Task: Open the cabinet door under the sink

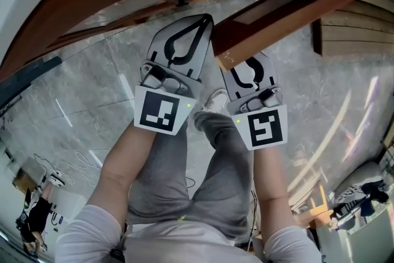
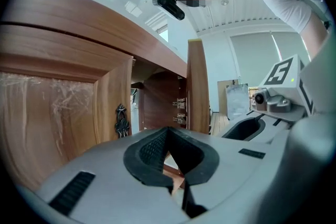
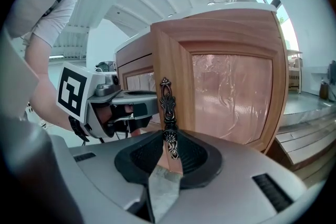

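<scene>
Head camera: you look steeply down past the left gripper (image 1: 205, 20) and right gripper (image 1: 246, 71) to the floor (image 1: 92, 108). Left gripper view tilts upward, close, into the cabinet (image 2: 157, 97). Right gripper view sits hard against the door (image 3: 231, 92) and its handle (image 3: 167, 107). Each gripper view catches the other gripper.

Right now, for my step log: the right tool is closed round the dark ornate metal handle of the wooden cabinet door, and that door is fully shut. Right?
No: the right tool is closed round the dark ornate metal handle of the wooden cabinet door, but that door stands swung open, as the head view shows.
</scene>
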Available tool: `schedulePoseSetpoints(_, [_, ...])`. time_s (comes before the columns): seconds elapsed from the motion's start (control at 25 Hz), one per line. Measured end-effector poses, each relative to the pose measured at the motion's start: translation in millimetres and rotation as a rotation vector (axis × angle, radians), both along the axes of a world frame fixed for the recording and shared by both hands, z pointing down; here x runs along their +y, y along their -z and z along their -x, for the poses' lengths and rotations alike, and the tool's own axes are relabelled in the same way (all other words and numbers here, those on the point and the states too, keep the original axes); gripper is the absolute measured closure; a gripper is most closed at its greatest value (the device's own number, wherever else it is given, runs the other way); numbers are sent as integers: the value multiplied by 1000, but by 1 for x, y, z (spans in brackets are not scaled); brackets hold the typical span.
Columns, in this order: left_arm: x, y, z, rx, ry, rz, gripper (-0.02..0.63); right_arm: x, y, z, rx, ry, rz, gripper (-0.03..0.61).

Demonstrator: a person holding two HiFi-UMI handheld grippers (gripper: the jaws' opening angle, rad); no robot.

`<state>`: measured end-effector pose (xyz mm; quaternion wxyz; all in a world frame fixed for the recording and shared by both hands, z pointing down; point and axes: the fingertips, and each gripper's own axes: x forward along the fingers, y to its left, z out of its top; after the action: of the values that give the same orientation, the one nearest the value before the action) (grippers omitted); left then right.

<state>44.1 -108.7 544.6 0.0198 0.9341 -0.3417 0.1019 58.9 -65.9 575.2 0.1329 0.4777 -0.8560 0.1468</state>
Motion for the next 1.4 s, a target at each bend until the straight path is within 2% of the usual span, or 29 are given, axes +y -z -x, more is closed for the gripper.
schedulePoseSetpoints(0.28, [25,2,-19,-64,-109,-2,609,20,2,-17,23,-44,31,483])
schedulePoseSetpoints(0.56, [38,1,-30,-83,-156,36,609,35,5,-32,24,-131,70,482])
schedulePoseSetpoints(0.72, [39,-5,-28,-86,-149,50,609,52,5,-45,45,-190,93,486])
schedulePoseSetpoints(0.88, [42,-4,-31,-92,-154,61,609,58,22,-64,41,-265,50,506])
schedulePoseSetpoints(1.04, [52,-3,-40,-106,-183,70,609,56,35,-60,34,-278,19,509])
schedulePoseSetpoints(1.4, [79,6,-69,-114,-283,76,609,75,40,-68,41,-303,57,509])
